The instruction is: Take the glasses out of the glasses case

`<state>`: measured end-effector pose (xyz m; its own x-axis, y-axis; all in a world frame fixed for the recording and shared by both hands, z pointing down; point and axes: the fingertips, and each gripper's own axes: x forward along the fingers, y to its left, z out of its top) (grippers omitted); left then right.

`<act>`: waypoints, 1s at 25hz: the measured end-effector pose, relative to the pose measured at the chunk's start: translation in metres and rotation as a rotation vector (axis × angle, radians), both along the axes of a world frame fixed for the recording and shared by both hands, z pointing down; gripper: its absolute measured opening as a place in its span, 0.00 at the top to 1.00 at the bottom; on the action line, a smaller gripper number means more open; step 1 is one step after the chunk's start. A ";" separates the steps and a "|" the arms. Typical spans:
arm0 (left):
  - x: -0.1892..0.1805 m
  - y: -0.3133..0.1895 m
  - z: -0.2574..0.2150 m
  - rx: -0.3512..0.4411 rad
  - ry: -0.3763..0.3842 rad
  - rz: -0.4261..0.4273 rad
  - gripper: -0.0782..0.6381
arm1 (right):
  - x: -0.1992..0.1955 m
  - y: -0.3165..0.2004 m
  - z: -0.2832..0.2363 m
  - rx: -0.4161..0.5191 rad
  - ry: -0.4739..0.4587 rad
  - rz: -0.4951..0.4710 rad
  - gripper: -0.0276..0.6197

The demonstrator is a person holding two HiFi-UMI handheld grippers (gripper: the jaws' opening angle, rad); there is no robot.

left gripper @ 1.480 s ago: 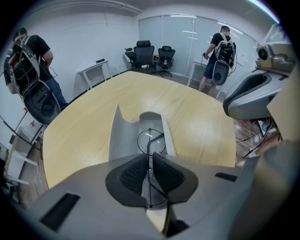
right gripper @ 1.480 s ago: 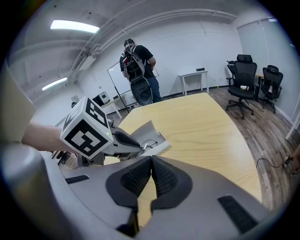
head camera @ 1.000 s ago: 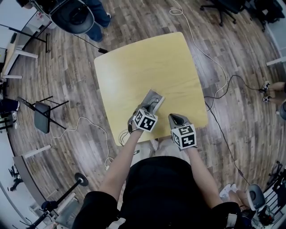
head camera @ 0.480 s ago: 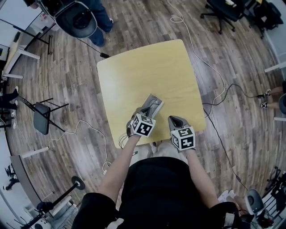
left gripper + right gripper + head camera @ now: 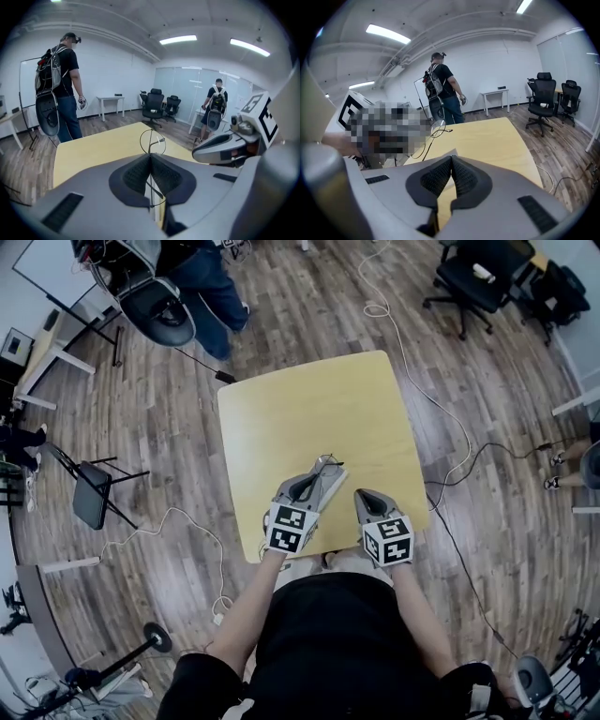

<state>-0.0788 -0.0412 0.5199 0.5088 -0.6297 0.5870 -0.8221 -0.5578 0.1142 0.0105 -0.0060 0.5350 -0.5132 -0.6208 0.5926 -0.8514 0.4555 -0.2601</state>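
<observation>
Glasses (image 5: 157, 140) with thin wire rims are pinched tight between the jaws of the left gripper (image 5: 151, 157), up above the yellow table (image 5: 309, 409). The grey glasses case (image 5: 330, 486) lies under that gripper. The right gripper (image 5: 451, 159) is close beside it, with its jaws pressed together.

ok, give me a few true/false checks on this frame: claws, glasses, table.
1. The left claw is shut on the glasses. True.
2. The glasses lie in the case. False: the left claw holds them, out of the case.
3. The right claw is wide open. False: its jaws are together.
4. The table is white. False: it is yellow.
5. A person with a backpack stands beyond the table. True.
</observation>
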 end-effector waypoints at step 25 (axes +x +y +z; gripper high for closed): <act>-0.064 -0.008 -0.195 0.210 0.552 -0.162 0.86 | -0.048 -0.036 -0.208 0.419 -0.184 -0.088 0.93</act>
